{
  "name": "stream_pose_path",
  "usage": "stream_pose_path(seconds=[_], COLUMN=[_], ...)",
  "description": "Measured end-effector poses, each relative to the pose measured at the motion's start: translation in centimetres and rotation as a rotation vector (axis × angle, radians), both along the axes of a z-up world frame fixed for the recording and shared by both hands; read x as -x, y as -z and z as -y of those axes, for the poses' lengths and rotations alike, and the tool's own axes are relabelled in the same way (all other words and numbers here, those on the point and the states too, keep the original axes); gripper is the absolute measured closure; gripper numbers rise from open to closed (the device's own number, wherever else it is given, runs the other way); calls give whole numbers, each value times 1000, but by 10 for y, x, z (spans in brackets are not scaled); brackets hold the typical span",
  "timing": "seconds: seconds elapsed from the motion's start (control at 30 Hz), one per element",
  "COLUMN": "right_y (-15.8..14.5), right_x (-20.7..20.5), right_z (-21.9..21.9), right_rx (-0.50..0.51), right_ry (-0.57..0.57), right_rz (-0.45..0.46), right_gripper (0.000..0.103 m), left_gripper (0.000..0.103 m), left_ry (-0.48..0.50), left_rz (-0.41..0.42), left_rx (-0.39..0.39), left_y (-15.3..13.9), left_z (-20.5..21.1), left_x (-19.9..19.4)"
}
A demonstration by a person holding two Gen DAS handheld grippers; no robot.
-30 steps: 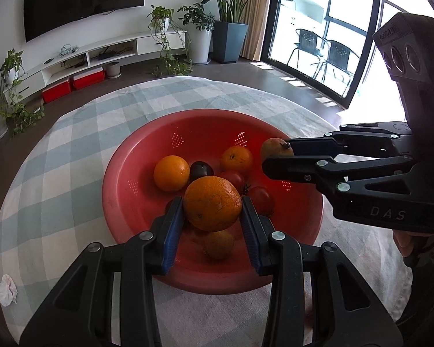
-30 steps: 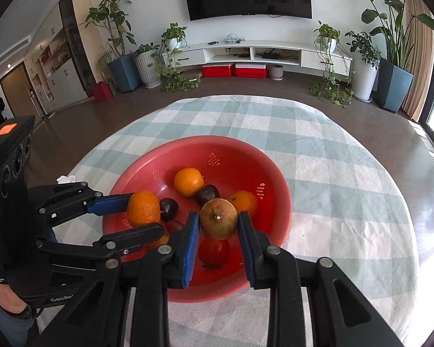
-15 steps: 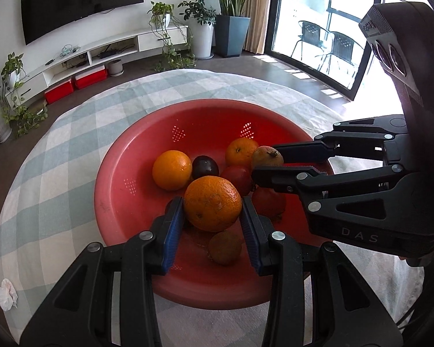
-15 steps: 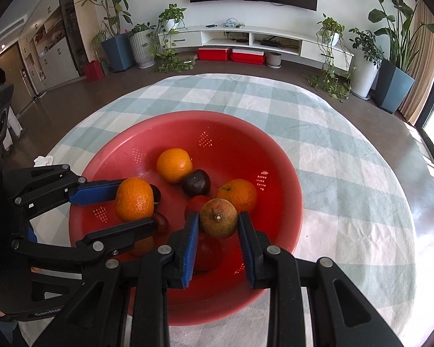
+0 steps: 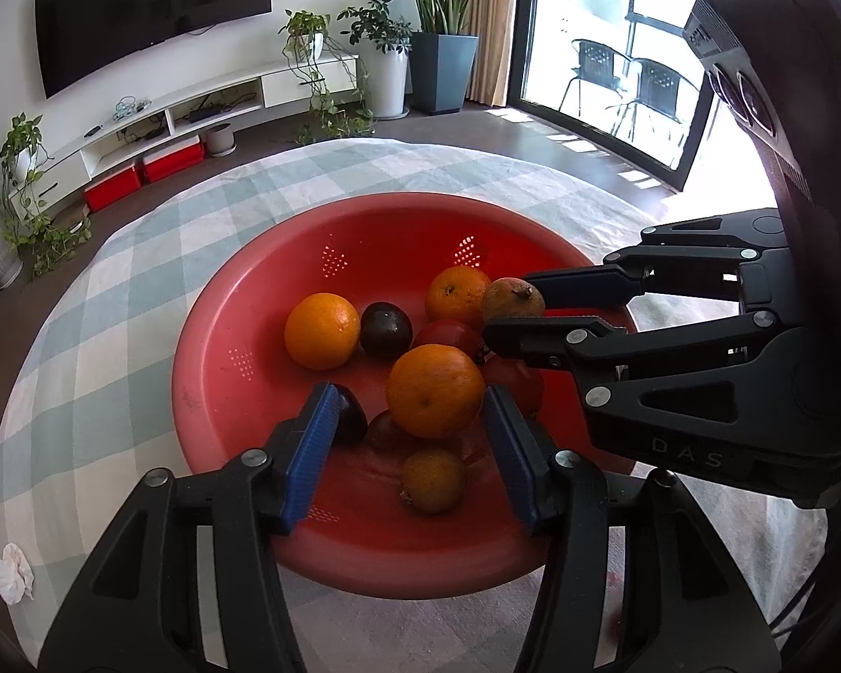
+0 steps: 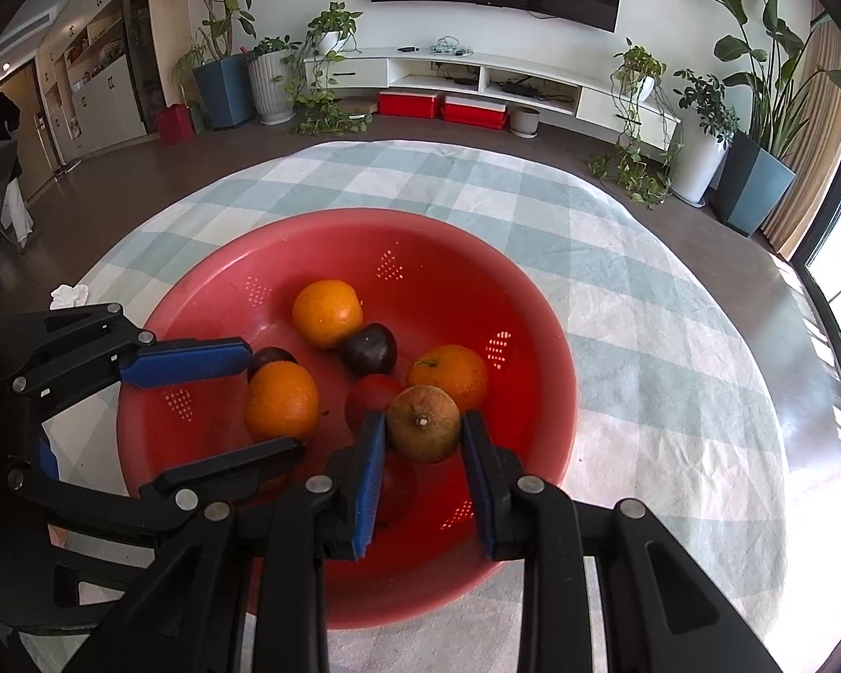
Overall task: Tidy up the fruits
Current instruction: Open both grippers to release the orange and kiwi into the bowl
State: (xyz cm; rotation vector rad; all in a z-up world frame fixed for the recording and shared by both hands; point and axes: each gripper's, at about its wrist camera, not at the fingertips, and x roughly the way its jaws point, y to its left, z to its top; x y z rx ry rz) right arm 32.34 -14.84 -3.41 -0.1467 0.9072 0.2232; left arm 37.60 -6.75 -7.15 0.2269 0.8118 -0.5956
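Note:
A red colander bowl [image 5: 235,392] [image 6: 538,347] sits on the checked tablecloth and holds oranges, dark plums and red fruits. My left gripper [image 5: 406,426] [image 6: 218,404] is open over the bowl's near side. A big orange [image 5: 434,390] [image 6: 281,401] lies between its spread fingers, against the right pad only, on the fruit pile. My right gripper [image 6: 423,437] [image 5: 513,311] is shut on a brownish round fruit [image 6: 423,415] [image 5: 511,298], held low inside the bowl.
In the bowl lie another orange [image 5: 322,331] [image 6: 327,313], a mandarin [image 5: 457,293] [image 6: 447,376], a dark plum [image 5: 386,330] [image 6: 368,347] and a small brownish fruit [image 5: 433,479]. A crumpled tissue [image 5: 11,572] [image 6: 68,296] lies on the cloth at the left. Floor surrounds the round table.
My left gripper has opened and let go of the big orange, which dropped onto the fruits in the bowl. My right gripper moved lower into the bowl, still holding the brownish fruit.

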Motion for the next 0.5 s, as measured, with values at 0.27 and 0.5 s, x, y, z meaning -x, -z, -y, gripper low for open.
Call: stream_pose_path(seconds=[0.27,0.5], right_y=[-3,-11], right_x=[3,12], right_z=[1,4], right_rx=[-2,-19], right_ry=[2,9], right_rz=[13,34], right_gripper=[62,58], left_gripper=[42,36], left_ry=[-7,-8], left_rz=[7,24], left_rx=[12,48], left_y=[-4,-11], left_z=[-2,-6], left_x=[4,12])
